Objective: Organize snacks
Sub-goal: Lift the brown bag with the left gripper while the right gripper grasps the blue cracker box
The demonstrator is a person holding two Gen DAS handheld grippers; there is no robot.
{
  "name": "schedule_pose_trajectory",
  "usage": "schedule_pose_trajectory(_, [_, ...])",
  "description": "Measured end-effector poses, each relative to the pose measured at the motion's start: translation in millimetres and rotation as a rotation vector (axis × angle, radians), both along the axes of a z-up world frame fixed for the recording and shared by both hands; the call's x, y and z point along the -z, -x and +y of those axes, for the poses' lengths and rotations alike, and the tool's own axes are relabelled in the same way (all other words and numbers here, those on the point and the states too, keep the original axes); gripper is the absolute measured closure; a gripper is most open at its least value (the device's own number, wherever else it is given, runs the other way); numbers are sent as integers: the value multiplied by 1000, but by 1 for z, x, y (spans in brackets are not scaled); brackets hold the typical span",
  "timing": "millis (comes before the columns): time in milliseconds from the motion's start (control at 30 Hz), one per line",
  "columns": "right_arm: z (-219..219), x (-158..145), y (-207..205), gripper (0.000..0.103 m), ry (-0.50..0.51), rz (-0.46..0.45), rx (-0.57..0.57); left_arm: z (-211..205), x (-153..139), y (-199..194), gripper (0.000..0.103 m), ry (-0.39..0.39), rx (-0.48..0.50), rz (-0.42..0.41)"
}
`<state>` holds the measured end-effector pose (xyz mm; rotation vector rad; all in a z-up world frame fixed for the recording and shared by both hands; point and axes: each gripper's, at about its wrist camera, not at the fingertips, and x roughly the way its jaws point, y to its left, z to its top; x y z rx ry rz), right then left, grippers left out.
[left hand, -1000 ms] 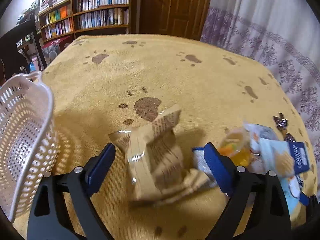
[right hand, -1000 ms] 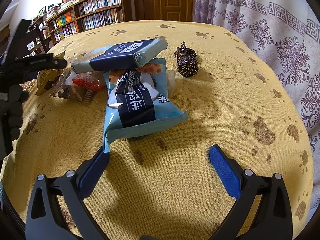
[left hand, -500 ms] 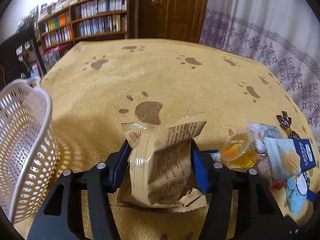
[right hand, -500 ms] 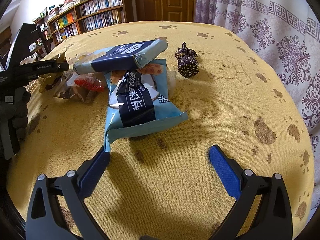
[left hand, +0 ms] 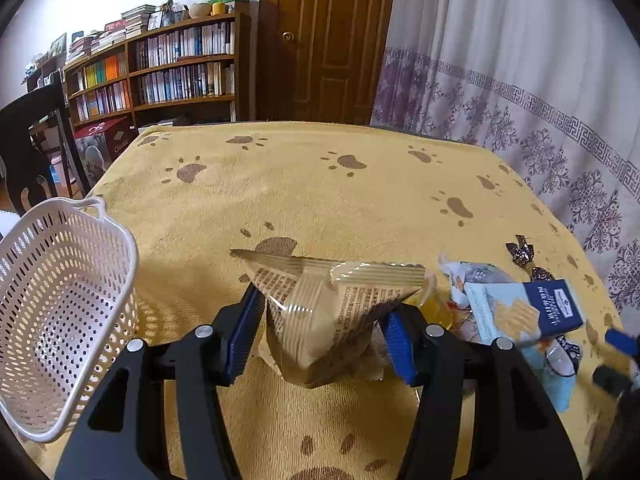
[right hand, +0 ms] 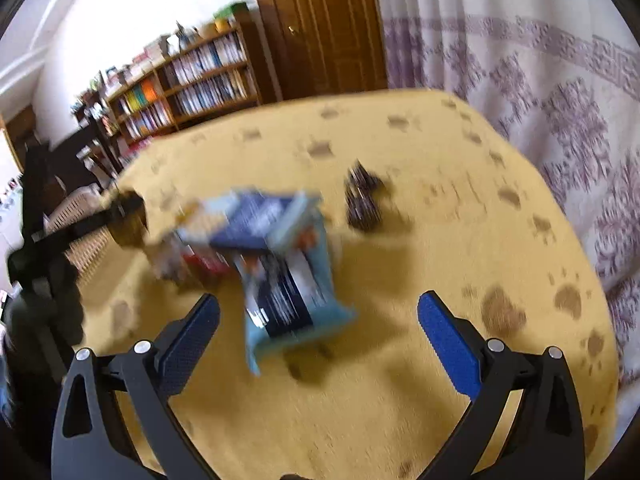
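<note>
Tan snack packet (left hand: 332,320) pinched in my left gripper (left hand: 322,330), right gripper (right hand: 318,320) spread, paw-print yellow cloth (left hand: 320,192), one white basket (left hand: 60,312), one bookshelf (left hand: 160,68)

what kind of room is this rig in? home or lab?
Most likely a home, a living room or study. A long wooden bookshelf packed with books lines the wall, a patterned curtain hangs beside a panelled wooden door, and the work surface is covered with a yellow paw-print blanket.
</note>
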<state>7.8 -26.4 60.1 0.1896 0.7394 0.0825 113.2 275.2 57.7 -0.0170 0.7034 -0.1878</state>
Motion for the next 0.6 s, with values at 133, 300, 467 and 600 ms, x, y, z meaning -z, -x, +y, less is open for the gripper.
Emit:
schedule_pose_trajectory(133, [9, -13, -35, 5, 13, -35, -56, 0, -7, 5, 45, 9, 6, -15])
schedule_pose_trajectory(300, [13, -10, -90, 5, -40, 17, -93, 5, -15, 11, 45, 22, 12, -33])
schedule_pose_trajectory(467, [13, 1, -129, 5, -139, 86, -116, 8, -19, 11, 45, 34, 14, -36])
schedule_pose_trajectory(600, [23, 7, -134, 5, -165, 127, -180, 10, -19, 9, 45, 44, 8, -27])
